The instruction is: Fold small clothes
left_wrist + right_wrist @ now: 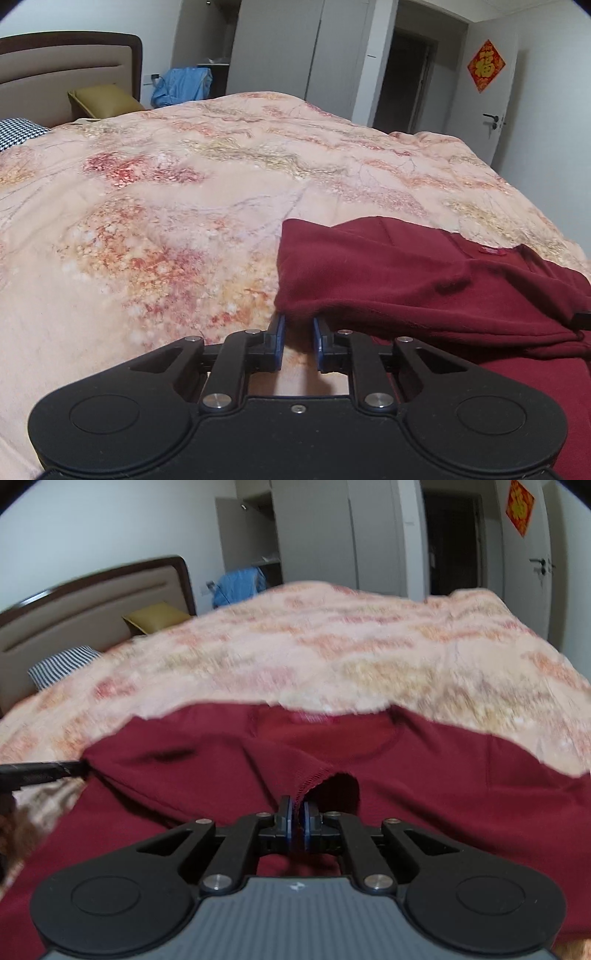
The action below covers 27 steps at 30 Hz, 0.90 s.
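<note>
While the right gripper (297, 806) pinched the maroon garment's (406, 794) sleeve cuff (317, 775) folded inward, the left gripper (298, 323) stood narrowly open at its edge; folding looked unfinished.

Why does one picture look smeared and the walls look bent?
Right wrist view: the floral quilt and headboard are motion-blurred, while the right hand-held gripper, pinching the dark red garment, stays sharp. Left wrist view: crisp. Both: the fisheye lens bows the door frames and darkens the corners.
</note>
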Each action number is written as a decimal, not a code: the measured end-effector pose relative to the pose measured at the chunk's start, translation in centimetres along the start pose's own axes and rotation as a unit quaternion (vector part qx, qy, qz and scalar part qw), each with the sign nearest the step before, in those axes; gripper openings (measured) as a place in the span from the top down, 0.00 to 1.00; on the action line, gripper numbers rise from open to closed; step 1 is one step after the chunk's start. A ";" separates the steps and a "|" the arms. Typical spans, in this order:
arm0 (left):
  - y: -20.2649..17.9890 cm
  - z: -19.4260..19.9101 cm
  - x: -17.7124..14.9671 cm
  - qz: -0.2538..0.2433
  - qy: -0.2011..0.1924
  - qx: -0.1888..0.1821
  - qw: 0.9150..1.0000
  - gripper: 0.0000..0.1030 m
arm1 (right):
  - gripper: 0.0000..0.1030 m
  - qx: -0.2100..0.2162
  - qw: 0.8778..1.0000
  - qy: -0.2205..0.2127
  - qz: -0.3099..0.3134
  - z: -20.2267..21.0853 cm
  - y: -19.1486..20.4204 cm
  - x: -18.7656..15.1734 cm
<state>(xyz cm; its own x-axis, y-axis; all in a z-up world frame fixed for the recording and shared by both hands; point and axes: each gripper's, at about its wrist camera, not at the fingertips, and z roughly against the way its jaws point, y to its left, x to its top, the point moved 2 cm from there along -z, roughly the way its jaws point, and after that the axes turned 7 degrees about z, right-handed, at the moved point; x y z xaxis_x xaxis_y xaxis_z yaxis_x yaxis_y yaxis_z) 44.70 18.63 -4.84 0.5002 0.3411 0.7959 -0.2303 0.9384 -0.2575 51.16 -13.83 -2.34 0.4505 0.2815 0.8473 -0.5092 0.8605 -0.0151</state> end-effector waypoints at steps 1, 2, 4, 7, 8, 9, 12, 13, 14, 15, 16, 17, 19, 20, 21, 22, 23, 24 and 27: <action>0.1 0.2 -0.1 0.002 0.001 -0.004 1.000 0.76 | 0.82 -0.001 1.000 0.001 -0.007 0.0 -0.3 -0.3; 0.2 0.5 -0.1 0.007 0.004 -0.012 1.000 0.66 | 0.68 -0.002 1.000 -0.001 -0.014 0.2 -0.7 -0.6; 0.6 1.2 -0.1 0.019 0.004 -0.028 0.999 0.48 | 0.43 -0.002 1.000 -0.007 -0.027 0.7 -1.3 -1.1; 0.7 2.0 0.1 0.027 -0.008 -0.043 0.999 0.30 | 0.36 0.009 0.999 -0.014 -0.040 1.4 -1.8 -1.8; 0.6 2.1 0.3 0.029 -0.011 -0.045 0.999 0.27 | 0.31 0.010 0.999 -0.015 -0.044 1.5 -2.0 -2.0; 0.5 1.9 0.5 0.031 -0.012 -0.047 0.998 0.23 | 0.29 0.010 0.999 -0.016 -0.047 1.5 -2.0 -2.1; 0.2 0.8 1.4 0.053 -0.012 -0.041 0.998 0.23 | 0.24 0.001 0.998 -0.017 -0.060 1.3 -2.4 -2.4; 0.3 0.3 1.7 0.067 -0.011 -0.037 0.997 0.23 | 0.20 -0.005 0.998 -0.017 -0.067 1.1 -2.4 -2.4; 0.4 -0.3 1.8 0.083 -0.006 -0.023 0.996 0.27 | 0.16 -0.012 0.997 -0.019 -0.072 1.0 -2.4 -2.4; 0.6 -0.9 1.9 0.097 0.005 -0.001 0.995 0.33 | 0.15 -0.020 0.997 -0.021 -0.073 1.0 -2.2 -2.5; 0.8 -1.6 1.8 0.109 0.018 0.022 0.994 0.36 | 0.14 -0.032 0.997 -0.021 -0.065 0.8 -1.9 -2.6; 1.2 -2.0 1.5 0.117 0.024 0.037 0.992 0.37 | 0.13 -0.048 0.997 -0.017 -0.051 0.6 -1.5 -2.7; 1.3 -2.2 0.9 0.111 0.013 0.042 0.993 0.36 | 0.09 -0.091 0.996 -0.008 -0.010 0.1 -0.3 -3.5; 1.2 -2.3 0.7 0.098 0.010 0.047 0.994 0.36 | 0.06 -0.108 0.994 -0.006 0.009 -0.1 0.2 -3.9; 1.1 -2.3 0.5 0.086 0.007 0.050 0.995 0.36 | 0.05 -0.120 0.992 -0.005 0.024 -0.3 0.6 -4.3; 1.1 -2.3 0.5 0.081 0.004 0.052 0.995 0.36 | 0.04 -0.127 0.991 -0.006 0.031 -0.3 0.8 -4.6; 1.2 -2.3 0.5 0.084 0.003 0.053 0.995 0.36 | 0.01 -0.131 0.991 -0.008 0.029 -0.1 0.8 -4.7; 1.3 -2.2 0.6 0.088 0.003 0.053 0.995 0.36 | 0.00 -0.131 0.991 -0.006 0.024 0.2 0.7 -4.8; 1.4 -1.3 0.9 0.096 0.002 0.057 0.994 0.26 | 0.00 -0.117 0.993 0.004 0.008 1.4 0.0 -5.3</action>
<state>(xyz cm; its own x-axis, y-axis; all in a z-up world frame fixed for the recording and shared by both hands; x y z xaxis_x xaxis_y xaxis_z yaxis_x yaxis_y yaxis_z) 45.93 20.29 -5.24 0.4408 0.5131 0.7365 -0.4138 0.8443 -0.3405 47.72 -15.89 -6.10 0.4508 0.2985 0.8412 -0.3325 0.9308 -0.1521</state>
